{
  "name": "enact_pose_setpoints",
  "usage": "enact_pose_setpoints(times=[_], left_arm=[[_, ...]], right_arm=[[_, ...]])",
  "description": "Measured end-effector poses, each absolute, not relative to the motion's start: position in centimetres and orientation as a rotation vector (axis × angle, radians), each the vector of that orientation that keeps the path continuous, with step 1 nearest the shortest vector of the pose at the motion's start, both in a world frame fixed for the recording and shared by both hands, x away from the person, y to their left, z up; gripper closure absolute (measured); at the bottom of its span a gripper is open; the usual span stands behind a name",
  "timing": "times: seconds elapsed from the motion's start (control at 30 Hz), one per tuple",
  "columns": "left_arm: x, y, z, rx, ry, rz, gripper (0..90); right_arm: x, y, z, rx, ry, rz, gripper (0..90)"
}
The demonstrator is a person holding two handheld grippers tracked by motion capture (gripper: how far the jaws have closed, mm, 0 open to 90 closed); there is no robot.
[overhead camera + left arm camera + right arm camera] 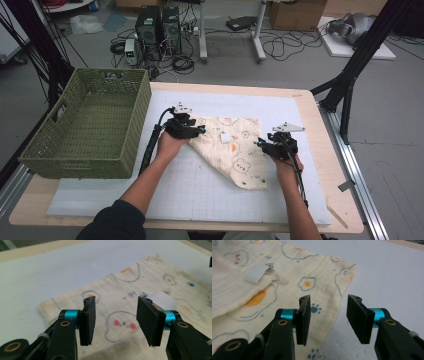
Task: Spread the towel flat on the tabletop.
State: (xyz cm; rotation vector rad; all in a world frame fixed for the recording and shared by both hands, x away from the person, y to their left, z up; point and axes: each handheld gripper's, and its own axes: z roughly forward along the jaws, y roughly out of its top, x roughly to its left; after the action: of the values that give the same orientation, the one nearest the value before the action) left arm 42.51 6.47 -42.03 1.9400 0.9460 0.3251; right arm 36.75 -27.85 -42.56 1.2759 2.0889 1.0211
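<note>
With both the left gripper (201, 130) and right gripper (260, 143) apart at mid-frame, risk of the folded cloth (235, 150) springing open, nothing pinning it.

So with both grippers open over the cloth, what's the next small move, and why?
Probably lift both grippers clear. The left gripper and right gripper stand open with nothing between the jaws, and the cloth lies folded on the mat, so it looks released.
</note>
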Motion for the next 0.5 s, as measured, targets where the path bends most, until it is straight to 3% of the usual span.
enact_pose_setpoints(times=[0.1, 0.37, 0.47, 0.5], left_arm=[[42.2, 5.1, -42.6, 1.969, 0.901, 0.264, 47.8], [41.7, 2.6, -44.3, 2.08, 0.851, 0.25, 48.1], [41.6, 2.3, -44.6, 2.119, 0.825, 0.295, 53.5], [41.6, 2.3, -44.6, 2.13, 0.815, 0.308, 59.7]], right_arm=[[35.6, -28.2, -42.5, 1.242, 2.113, 1.031, 52.8], [33.4, -29.1, -43.0, 1.232, 2.137, 1.072, 52.1], [33.4, -29.0, -43.1, 1.229, 2.14, 1.084, 52.1], [33.4, -29.0, -43.0, 1.226, 2.144, 1.089, 52.1]])
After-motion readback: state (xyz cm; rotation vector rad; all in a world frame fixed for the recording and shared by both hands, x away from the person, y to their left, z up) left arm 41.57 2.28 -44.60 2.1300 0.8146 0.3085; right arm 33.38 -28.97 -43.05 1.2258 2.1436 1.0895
